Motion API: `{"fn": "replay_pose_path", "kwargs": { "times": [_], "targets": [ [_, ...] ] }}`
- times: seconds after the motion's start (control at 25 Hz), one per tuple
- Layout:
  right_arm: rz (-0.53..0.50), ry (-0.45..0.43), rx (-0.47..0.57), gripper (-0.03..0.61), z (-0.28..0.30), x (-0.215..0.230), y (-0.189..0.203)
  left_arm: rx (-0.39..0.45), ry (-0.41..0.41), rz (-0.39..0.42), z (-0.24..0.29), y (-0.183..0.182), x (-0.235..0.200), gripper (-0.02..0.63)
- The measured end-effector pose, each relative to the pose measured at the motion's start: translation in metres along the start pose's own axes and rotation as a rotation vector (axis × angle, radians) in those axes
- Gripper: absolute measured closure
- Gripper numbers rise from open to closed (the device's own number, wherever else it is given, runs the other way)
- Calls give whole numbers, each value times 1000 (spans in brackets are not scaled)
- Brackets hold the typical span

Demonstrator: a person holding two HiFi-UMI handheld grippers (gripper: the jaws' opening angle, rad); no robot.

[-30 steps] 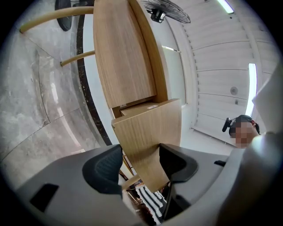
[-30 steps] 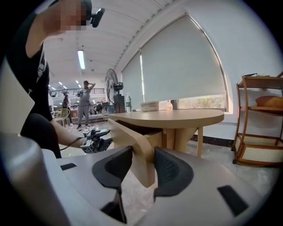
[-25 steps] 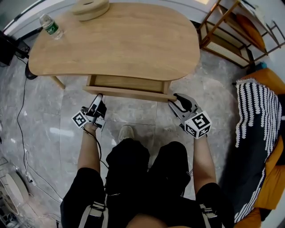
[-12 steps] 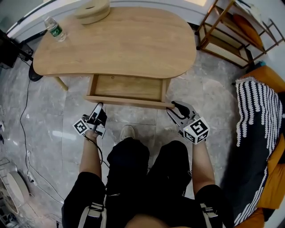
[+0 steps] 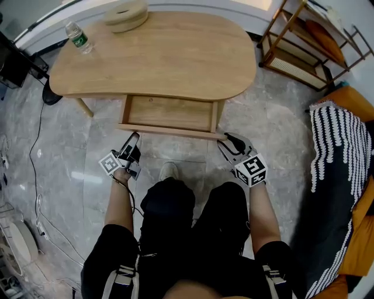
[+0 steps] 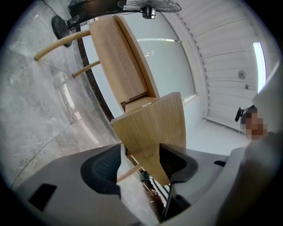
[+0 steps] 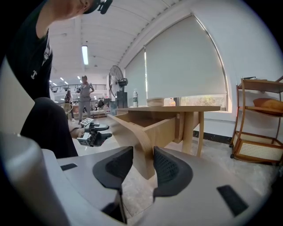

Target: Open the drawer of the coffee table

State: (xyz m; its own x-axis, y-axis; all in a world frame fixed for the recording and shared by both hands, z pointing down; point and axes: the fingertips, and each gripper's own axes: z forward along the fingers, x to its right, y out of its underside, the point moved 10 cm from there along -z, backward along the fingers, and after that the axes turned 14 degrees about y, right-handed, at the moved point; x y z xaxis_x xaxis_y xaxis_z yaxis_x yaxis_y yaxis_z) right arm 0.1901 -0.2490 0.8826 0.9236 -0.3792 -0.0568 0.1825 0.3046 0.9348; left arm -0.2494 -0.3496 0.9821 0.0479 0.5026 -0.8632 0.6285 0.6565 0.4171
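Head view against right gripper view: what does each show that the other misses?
Head view only: the striped throw, a shoe, the tabletop from above. Right gripper view only: a ceiling light, people in the background, the right gripper clamped on the drawer front, close up. Both: the open drawer, bottle, shelf and left gripper.

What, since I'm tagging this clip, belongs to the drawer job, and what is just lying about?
Job: drawer, table, left gripper, right gripper.
Lying about: bottle, disc, shelf, striped throw.
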Motion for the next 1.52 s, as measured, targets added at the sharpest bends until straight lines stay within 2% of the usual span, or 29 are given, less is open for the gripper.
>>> {"fn": "replay_pose_path", "kwargs": {
  "times": [0.12,0.2,0.24,0.36,0.44,0.52,0.6,0.64,0.72,0.76,0.84,1.0,1.28,1.4,1.52],
  "targets": [
    [25,14,0,402,-8,-1,1,8,-58,8,-6,2,12,341],
    [66,19,21,403,-17,-1,-4,-28,-140,86,-15,-2,26,341],
    [92,24,41,408,-23,0,-8,-79,-170,166,-17,-7,36,341],
    [157,60,124,414,-39,1,-27,-221,-161,383,-9,-20,78,341],
    [175,97,179,424,-46,0,-45,-253,-171,503,-1,-29,110,341],
    [181,142,224,444,-51,-4,-66,-250,-192,623,7,-38,146,346],
    [180,192,265,465,-56,-10,-90,-254,-231,760,18,-47,185,414],
    [177,221,287,505,-59,-12,-102,-266,-255,832,25,-50,205,433],
    [167,274,324,567,-64,-18,-125,-304,-316,983,42,-52,242,538],
    [163,296,333,566,-66,-21,-135,-318,-348,1056,51,-50,259,568],
    [157,338,340,566,-70,-27,-152,-317,-394,1158,67,-45,290,584],
    [149,388,351,566,-69,-35,-171,-273,-392,1180,91,-33,324,588],
    [172,411,358,567,-45,-35,-176,-353,-422,1187,124,-26,309,588],
    [169,440,384,567,-27,-32,-183,-372,-428,1213,140,-38,291,588],
    [168,484,398,568,-8,-28,-213,-412,-416,1203,176,-67,282,588]
  ]
}}
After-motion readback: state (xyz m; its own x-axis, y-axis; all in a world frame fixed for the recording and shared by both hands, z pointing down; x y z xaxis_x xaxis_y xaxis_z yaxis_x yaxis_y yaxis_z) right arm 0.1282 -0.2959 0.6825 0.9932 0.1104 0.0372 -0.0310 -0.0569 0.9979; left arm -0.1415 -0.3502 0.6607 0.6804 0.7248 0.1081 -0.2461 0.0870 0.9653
